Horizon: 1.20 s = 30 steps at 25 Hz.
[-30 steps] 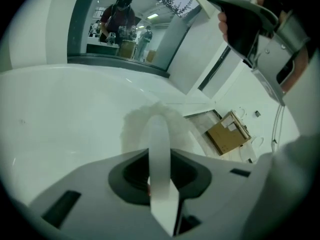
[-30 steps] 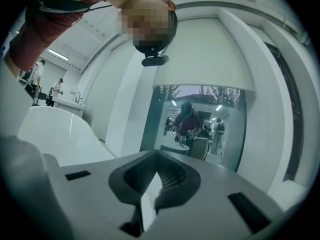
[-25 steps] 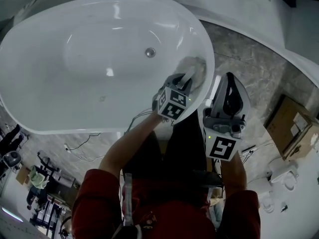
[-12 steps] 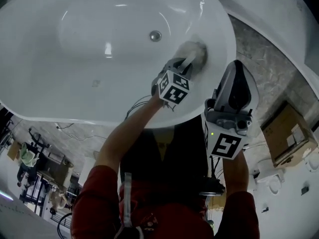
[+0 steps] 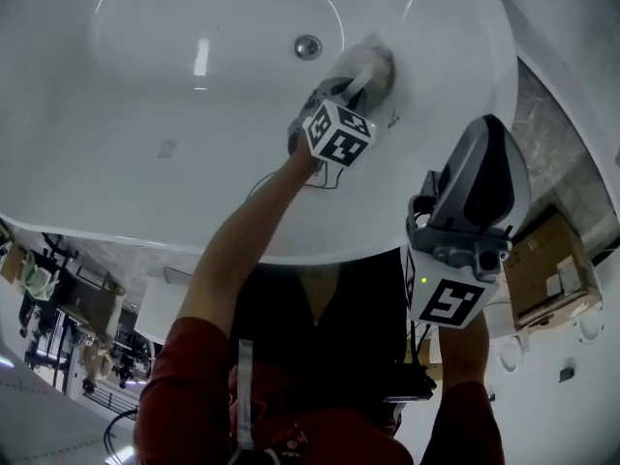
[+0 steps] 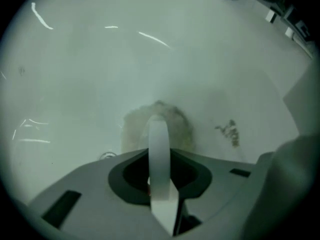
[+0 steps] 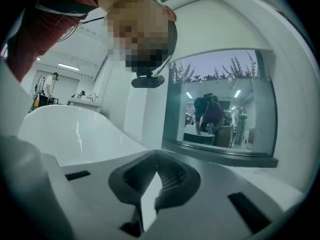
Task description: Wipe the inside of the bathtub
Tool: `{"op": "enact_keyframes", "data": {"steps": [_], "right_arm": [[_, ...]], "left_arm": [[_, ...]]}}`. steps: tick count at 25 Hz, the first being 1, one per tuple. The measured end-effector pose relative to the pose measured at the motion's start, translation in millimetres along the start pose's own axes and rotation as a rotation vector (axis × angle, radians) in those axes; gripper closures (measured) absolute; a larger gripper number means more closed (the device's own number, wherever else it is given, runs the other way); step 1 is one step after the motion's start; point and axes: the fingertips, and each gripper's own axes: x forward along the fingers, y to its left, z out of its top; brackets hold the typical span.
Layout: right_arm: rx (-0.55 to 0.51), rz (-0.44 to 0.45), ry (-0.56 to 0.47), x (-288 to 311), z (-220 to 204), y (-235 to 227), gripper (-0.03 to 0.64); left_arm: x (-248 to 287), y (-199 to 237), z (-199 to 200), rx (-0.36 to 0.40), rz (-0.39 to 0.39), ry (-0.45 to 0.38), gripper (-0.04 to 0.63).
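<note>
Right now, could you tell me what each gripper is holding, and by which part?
The left gripper pinches the pale cloth by its near edge, pressed on the bathtub wall. The right gripper, shut, holds nothing.

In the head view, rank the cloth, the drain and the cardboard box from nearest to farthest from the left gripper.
1. Cloth: pinched at the left gripper's tip.
2. Drain: just left of it, on the tub floor.
3. Cardboard box: far right, outside the tub.

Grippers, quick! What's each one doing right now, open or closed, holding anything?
Left gripper: closed on the cloth, pressed against the bathtub inside wall.
Right gripper: closed, holding nothing.
</note>
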Motion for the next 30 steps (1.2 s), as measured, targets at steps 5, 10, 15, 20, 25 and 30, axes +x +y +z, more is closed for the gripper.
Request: {"op": "enact_keyframes", "data": {"steps": [5, 10, 15, 20, 25, 30], "right_arm": [[0.011, 0.019, 0.006, 6, -11, 4, 0.606], [0.022, 0.022, 0.018, 13, -23, 8, 0.606], [0.029, 0.033, 0.021, 14, -30, 12, 0.606], [0.033, 0.032, 0.017, 10, -23, 9, 0.606], [0.012, 0.019, -0.003, 4, -4, 7, 0.606], [-0.015, -0.012, -0.024, -13, 32, 0, 0.606]], "left_arm": [[32, 24, -16, 0.007, 0.043, 0.059, 0.503], [61, 51, -42, -0.006, 0.091, 0.138, 0.503], [73, 62, -51, 0.003, 0.068, 0.19, 0.502], [69, 60, -47, -0.031, 0.07, 0.186, 0.503], [48, 59, -50, -0.115, 0.029, 0.174, 0.503], [-8, 30, -38, -0.038, -0.032, 0.115, 0.503]]}}
